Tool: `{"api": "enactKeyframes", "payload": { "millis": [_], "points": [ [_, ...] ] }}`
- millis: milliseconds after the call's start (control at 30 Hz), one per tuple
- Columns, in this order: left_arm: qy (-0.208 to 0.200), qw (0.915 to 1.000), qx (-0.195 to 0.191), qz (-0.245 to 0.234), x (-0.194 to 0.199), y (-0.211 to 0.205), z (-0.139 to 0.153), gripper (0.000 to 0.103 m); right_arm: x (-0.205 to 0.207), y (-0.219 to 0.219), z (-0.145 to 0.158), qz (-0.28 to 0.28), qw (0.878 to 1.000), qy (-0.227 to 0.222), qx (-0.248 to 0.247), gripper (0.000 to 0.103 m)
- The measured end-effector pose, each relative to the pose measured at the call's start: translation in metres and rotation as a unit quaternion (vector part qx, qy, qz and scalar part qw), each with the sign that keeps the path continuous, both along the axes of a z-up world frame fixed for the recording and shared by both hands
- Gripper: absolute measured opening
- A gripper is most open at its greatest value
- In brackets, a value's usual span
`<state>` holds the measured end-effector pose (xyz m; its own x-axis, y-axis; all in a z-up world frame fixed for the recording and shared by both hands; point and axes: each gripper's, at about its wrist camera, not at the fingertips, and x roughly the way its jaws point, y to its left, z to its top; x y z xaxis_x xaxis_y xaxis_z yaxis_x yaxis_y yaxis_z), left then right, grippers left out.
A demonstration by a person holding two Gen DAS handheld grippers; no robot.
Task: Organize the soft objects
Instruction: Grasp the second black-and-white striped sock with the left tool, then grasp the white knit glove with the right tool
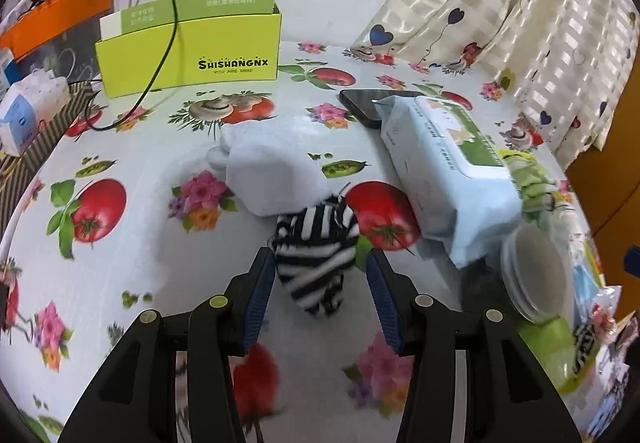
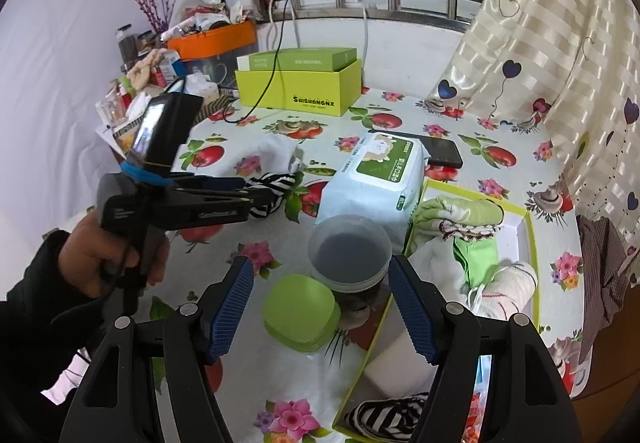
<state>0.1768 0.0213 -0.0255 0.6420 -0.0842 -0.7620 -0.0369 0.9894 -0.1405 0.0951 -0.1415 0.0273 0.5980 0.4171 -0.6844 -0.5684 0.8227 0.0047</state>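
Straddling the black-and-white striped soft sock (image 1: 316, 255), the left gripper (image 1: 322, 275) is held wide, pads not closed. Behind the sock lies a white folded cloth (image 1: 268, 171). The right gripper (image 2: 322, 297) is spread wide, empty, over a green-rimmed cardboard tray (image 2: 530, 239).

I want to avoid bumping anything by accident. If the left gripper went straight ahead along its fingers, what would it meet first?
Most likely the black-and-white striped sock, which lies bunched between the open left gripper fingertips. The white sock sits just beyond it.
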Motion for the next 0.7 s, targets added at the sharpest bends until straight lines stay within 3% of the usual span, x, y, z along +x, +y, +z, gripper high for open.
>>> {"api": "enactKeyframes", "payload": {
  "millis": [367, 467, 700],
  "points": [
    [0.002, 0.9997, 0.009, -0.024, 0.02, 0.0, -0.019, 0.048, 0.014, 0.007, -0.003, 0.003, 1.0, 0.006, -0.014, 0.07],
    [-0.001, 0.9997, 0.008, -0.022, 0.018, 0.001, -0.019, 0.028, 0.017, 0.009, -0.002, 0.0, 1.0, 0.006, -0.014, 0.07],
    [-0.023, 0.9995, 0.005, -0.019, 0.007, 0.009, -0.013, 0.022, 0.025, 0.02, 0.007, -0.002, 1.0, -0.005, -0.022, 0.07]
  ]
}}
